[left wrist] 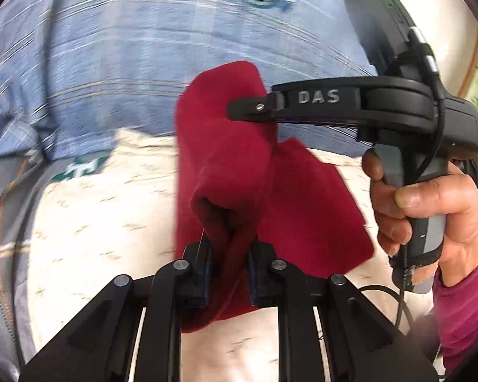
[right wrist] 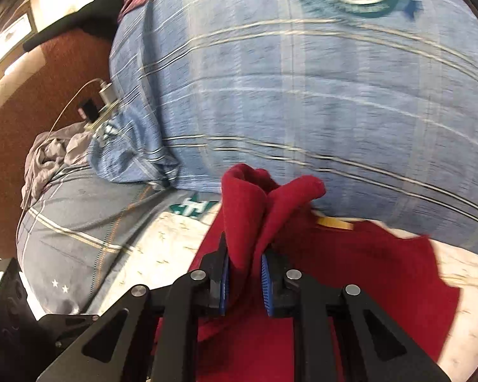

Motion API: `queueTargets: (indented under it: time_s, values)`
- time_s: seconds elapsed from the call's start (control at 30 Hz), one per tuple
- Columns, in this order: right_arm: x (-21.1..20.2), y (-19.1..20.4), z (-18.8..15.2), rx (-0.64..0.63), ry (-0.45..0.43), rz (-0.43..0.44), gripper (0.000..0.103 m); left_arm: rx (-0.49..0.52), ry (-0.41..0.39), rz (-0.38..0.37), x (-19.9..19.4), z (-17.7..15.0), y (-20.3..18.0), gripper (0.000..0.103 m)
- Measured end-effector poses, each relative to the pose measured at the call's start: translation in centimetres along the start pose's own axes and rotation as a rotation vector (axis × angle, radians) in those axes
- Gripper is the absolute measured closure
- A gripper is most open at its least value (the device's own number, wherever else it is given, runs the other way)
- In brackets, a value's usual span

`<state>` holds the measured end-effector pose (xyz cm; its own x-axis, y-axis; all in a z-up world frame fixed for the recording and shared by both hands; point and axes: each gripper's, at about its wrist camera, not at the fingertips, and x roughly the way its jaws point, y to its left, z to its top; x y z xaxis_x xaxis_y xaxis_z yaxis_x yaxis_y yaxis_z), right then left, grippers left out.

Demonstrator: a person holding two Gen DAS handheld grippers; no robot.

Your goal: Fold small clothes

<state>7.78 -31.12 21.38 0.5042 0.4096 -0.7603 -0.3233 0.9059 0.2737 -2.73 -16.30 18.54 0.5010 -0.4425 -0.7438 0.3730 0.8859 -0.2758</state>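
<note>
A small dark red garment [left wrist: 232,172] hangs lifted above a cream sheet [left wrist: 89,229]. My left gripper [left wrist: 229,251] is shut on a bunched fold of it at the bottom of the left wrist view. The right gripper [left wrist: 239,109] shows there side-on, its fingers pinching the cloth's upper edge, a hand [left wrist: 430,210] around its handle. In the right wrist view my right gripper [right wrist: 244,267] is shut on a gathered edge of the red garment [right wrist: 350,270], which spreads below onto the sheet with a yellow neck label [right wrist: 334,222] showing.
A large blue plaid quilt [right wrist: 302,79] with a teal crest lies heaped behind the garment. Grey bedding [right wrist: 67,222] and a crumpled grey cloth [right wrist: 51,156] lie at left, beside a charger with cable [right wrist: 106,94]. A magenta sleeve [left wrist: 462,302] is at right.
</note>
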Motion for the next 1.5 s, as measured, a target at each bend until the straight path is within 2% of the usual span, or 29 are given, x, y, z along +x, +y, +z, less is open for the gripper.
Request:
queueTargets:
  time_s: [0.13,0.33,0.43,0.57,0.63,0.67,0.7,0.73,0.77,0.83,0.9,0.97,1.07,1.1,1.17,1.2,1.23,1.27,1.37,1.43,1.5]
  values:
    - [-3.0,-3.8,-0.8,0.049,-0.024,-0.048,0.088,0.081,0.013,-0.045,1.3,1.0,-5.3,0.089]
    - [-6.0,-10.4,-2.5,0.140,-0.039,-0.121,0.088,0.107,0.067,-0.121,5.2,2.2,-9.9,0.090]
    - [-5.3,-13.1,-3.6,0.169,-0.010,-0.190,0.088,0.106,0.111,-0.135,8.1,2.2,-11.5,0.090]
    - [-1.9,-16.0,-5.7,0.238,0.066,-0.241,0.088,0.091,0.187,-0.144,11.6,1.3,-12.2,0.090]
    - [-0.5,-17.0,-6.7,0.289,0.082,-0.222,0.087,0.082,0.198,-0.168,11.7,1.1,-12.0,0.082]
    - [-0.6,-17.1,-6.9,0.307,0.070,-0.208,0.085,0.075,0.201,-0.205,11.1,1.1,-11.6,0.069]
    - [-1.1,-17.3,-7.0,0.336,0.053,-0.187,0.077,0.073,0.208,-0.221,10.5,1.1,-11.3,0.053]
    - [-1.8,-17.5,-7.2,0.364,0.042,-0.182,0.071,0.070,0.216,-0.235,9.5,1.2,-10.8,0.048]
    - [-2.6,-17.5,-7.3,0.386,0.035,-0.185,0.066,0.069,0.210,-0.245,8.2,1.4,-10.0,0.047]
    - [-4.6,-17.2,-8.0,0.411,0.007,-0.147,0.043,0.094,0.167,-0.235,5.5,1.5,-8.5,0.045]
    - [-6.7,-16.7,-8.8,0.420,-0.032,-0.089,0.037,0.115,0.125,-0.182,3.8,1.4,-7.3,0.040]
    - [-8.1,-15.5,-9.7,0.421,-0.052,-0.055,0.031,0.125,0.081,-0.095,2.5,1.2,-5.7,0.040]
    - [-8.3,-13.7,-11.5,0.432,-0.026,0.008,0.030,0.066,0.085,-0.028,2.5,0.8,-3.5,0.040]
    - [-7.6,-13.1,-11.9,0.431,-0.007,0.028,0.030,0.040,0.097,-0.024,2.7,0.3,-3.1,0.040]
    - [-6.4,-12.6,-12.1,0.418,0.015,0.004,0.032,0.014,0.110,-0.032,3.3,-0.5,-2.8,0.040]
    - [-5.5,-12.6,-12.2,0.428,0.021,-0.022,0.046,0.013,0.114,-0.030,3.8,-1.1,-3.0,0.040]
    - [-4.8,-12.5,-12.3,0.432,0.039,-0.038,0.080,0.012,0.122,-0.023,4.2,-1.4,-3.3,0.040]
    - [-4.6,-12.5,-12.4,0.416,0.055,-0.057,0.085,0.009,0.136,-0.021,4.5,-1.7,-3.4,0.040]
    - [-6.6,-11.0,-12.5,0.295,-0.006,-0.128,0.087,0.024,0.148,-0.040,4.1,-2.5,-3.6,0.040]
    - [-8.3,-10.4,-13.1,0.230,-0.051,-0.181,0.088,0.049,0.132,-0.018,4.0,-2.9,-3.8,0.040]
    - [-7.7,-10.7,-13.7,0.210,-0.036,-0.249,0.088,0.058,0.133,0.009,4.7,-2.7,-4.0,0.040]
